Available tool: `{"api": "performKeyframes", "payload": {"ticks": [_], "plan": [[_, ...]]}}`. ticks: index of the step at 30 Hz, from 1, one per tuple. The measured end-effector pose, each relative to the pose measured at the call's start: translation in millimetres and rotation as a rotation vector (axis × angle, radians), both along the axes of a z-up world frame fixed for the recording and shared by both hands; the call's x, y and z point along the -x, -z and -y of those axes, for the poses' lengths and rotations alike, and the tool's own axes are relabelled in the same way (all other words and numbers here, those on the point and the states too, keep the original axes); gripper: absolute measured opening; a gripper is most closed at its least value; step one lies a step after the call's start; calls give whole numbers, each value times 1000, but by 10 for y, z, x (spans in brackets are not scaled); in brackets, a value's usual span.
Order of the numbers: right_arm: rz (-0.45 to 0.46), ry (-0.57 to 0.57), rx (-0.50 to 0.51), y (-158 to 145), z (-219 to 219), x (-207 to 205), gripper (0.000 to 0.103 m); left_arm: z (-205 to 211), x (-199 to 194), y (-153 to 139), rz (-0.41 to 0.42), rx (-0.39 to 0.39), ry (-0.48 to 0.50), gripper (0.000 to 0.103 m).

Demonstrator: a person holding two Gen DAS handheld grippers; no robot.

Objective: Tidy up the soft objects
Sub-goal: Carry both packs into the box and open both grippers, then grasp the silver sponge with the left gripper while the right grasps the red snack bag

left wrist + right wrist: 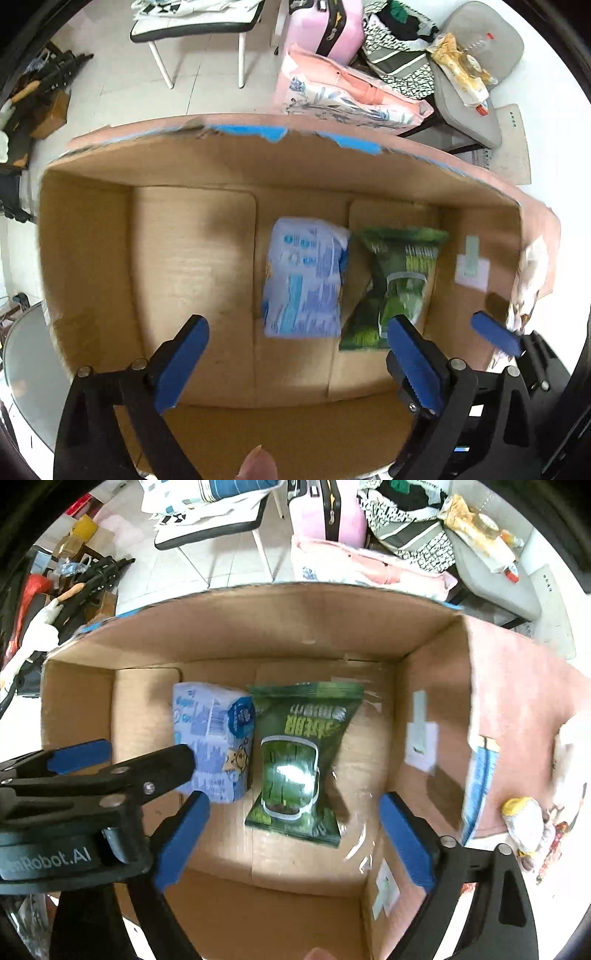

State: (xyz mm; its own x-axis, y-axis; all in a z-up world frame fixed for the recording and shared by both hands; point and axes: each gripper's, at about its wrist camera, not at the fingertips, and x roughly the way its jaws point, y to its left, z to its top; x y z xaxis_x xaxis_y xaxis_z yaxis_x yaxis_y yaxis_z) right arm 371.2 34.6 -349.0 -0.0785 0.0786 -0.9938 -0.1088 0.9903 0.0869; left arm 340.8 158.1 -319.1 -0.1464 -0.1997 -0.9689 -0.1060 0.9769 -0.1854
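Observation:
An open cardboard box point(92, 258) point(432, 686) holds two soft packs side by side on its floor: a light blue tissue pack point(304, 277) point(214, 742) and a green snack bag point(395, 284) point(299, 764). My left gripper point(299, 354) is open and empty above the box's near side. My right gripper point(291, 834) is open and empty above the green bag. The left gripper also shows in the right wrist view point(122, 760) beside the tissue pack. One finger of the right gripper shows in the left wrist view point(495, 332).
Outside the box's right flap lie a small yellow-and-white soft toy point(528, 823) and white soft items point(572, 746). Beyond the box are a pink pillow point(343, 96), a pink suitcase point(328, 26), a chair point(195, 26) and a grey seat with clutter point(476, 70).

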Motion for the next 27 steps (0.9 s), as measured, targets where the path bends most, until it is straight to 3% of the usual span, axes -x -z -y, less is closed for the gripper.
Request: {"api": "performKeyframes", "payload": {"ticks": [10,19,27], "plan": [[116,23,16,-599,46,659,103,27,602,-610,213,-139,40,99],[231,-10,10,-1179,25,1400,103,10,1258,-1104,314,-157,32,99],[294,20,-56,-1547,104,1839,103,0,1682,-1499,388,-151,4,103]]}}
